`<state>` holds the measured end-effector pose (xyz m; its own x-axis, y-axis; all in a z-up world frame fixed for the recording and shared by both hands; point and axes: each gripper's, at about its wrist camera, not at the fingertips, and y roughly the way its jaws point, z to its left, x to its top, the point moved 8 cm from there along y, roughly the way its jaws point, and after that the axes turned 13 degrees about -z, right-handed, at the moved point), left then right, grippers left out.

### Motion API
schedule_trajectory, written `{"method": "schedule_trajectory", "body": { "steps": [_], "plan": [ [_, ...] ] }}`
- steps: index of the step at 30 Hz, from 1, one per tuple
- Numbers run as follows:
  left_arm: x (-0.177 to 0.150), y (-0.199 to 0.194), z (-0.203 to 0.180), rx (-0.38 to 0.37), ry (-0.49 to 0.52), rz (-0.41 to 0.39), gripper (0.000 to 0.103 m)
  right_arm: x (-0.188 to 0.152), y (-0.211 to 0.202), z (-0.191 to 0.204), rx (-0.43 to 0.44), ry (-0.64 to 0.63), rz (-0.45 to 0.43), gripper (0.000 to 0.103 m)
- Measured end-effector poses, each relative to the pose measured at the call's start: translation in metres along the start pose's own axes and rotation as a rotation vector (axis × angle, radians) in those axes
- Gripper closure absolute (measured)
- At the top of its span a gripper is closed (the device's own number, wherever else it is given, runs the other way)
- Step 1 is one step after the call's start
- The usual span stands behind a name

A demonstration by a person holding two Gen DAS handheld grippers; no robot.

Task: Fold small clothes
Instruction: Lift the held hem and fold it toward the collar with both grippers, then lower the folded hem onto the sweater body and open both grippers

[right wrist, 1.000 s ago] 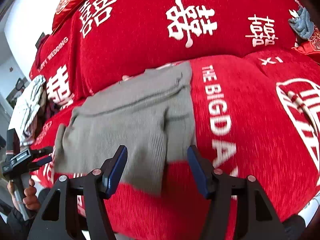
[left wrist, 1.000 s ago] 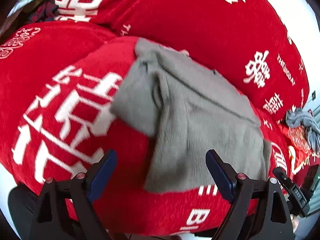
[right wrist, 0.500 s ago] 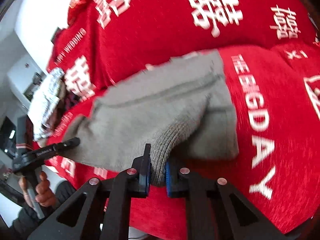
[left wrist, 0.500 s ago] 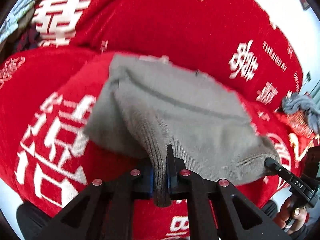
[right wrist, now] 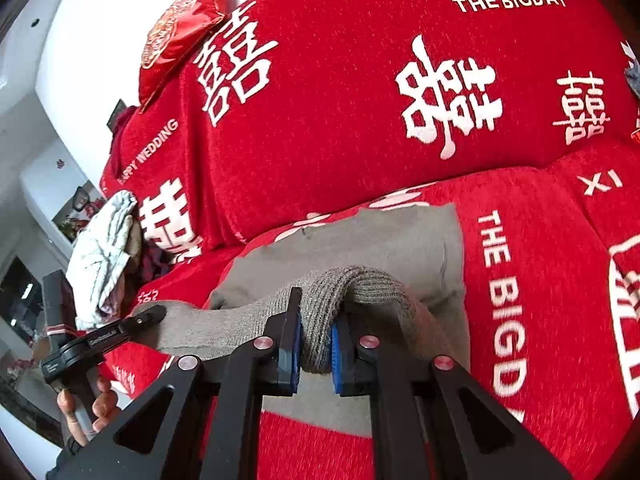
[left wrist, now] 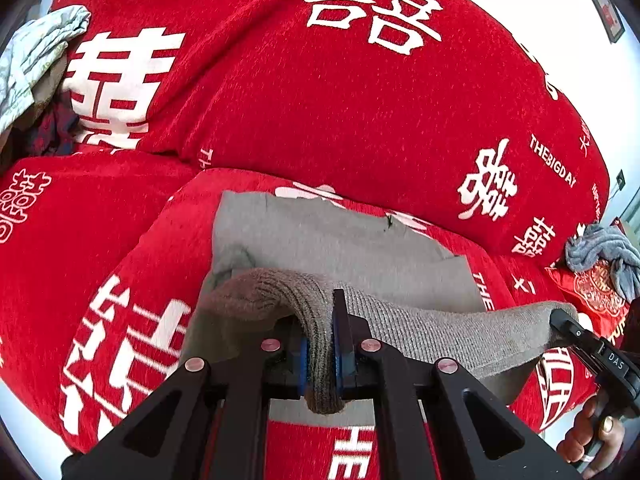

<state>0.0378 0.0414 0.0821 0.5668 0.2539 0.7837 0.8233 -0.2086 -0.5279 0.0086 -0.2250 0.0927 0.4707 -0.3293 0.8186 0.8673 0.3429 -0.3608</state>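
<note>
Both tools (left wrist: 320, 354) (right wrist: 314, 346) now clamped on lifted grey garment (left wrist: 340, 240) hem, red sofa (left wrist: 320, 100) beyond.

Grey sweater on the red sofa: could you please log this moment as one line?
left gripper: shut on grey sweater hem | right gripper: shut on hem | hem lifted off red sofa | fold not yet done

Red sofa (left wrist: 360, 120) with clothes lying on it

A grey garment (left wrist: 340, 240) lies on the seat cushion, its near edge lifted off it. At one end lies a pale crumpled cloth (right wrist: 104, 248), at the other a blue-grey bundle (left wrist: 604, 252) beside a red cushion (left wrist: 596, 288).
</note>
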Motion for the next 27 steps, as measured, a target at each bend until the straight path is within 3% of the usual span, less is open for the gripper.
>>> {"method": "schedule_trajectory", "body": {
  "steps": [14,27],
  "plan": [
    [0.034,0.033,0.003,0.049,0.003,0.014,0.093,0.039,0.042,0.011,-0.043,-0.058,0.021,0.091],
    [0.033,0.072,0.005,0.089,0.038,0.066,0.093,0.042,0.079,-0.003,-0.088,-0.057,0.068,0.091]
  ]
}}
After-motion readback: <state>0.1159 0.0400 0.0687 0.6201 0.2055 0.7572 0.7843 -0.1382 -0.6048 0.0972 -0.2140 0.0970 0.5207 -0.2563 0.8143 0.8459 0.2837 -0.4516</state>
